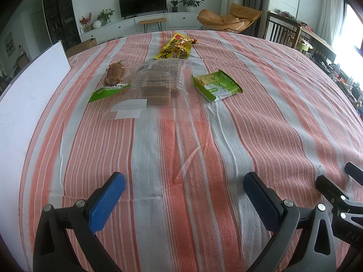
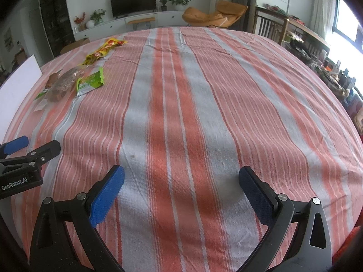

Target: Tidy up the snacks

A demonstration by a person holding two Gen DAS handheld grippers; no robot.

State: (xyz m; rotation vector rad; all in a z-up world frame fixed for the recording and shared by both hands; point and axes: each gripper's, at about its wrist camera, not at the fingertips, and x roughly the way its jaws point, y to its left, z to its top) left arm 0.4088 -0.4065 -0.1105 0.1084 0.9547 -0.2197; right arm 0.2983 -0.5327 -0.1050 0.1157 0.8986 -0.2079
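Several snack packs lie on a striped tablecloth. In the left wrist view: a yellow snack bag (image 1: pixel 175 47) at the far side, a clear bag of brown cake slices (image 1: pixel 158 81) in the middle, a bun in a green-ended wrapper (image 1: pixel 112 80) to its left, and a green cracker pack (image 1: pixel 215 85) to its right. My left gripper (image 1: pixel 183 185) is open and empty, well short of them. My right gripper (image 2: pixel 181 179) is open and empty over bare cloth. In the right wrist view the snacks (image 2: pixel 74 79) lie far left.
A white board (image 1: pixel 29 90) stands along the table's left edge. The red and grey striped cloth (image 2: pixel 204 104) covers the whole table. Beyond it are a TV unit (image 1: pixel 143 2), an orange lounge chair (image 1: pixel 229 18) and wooden chairs (image 1: pixel 283 31) at the right.
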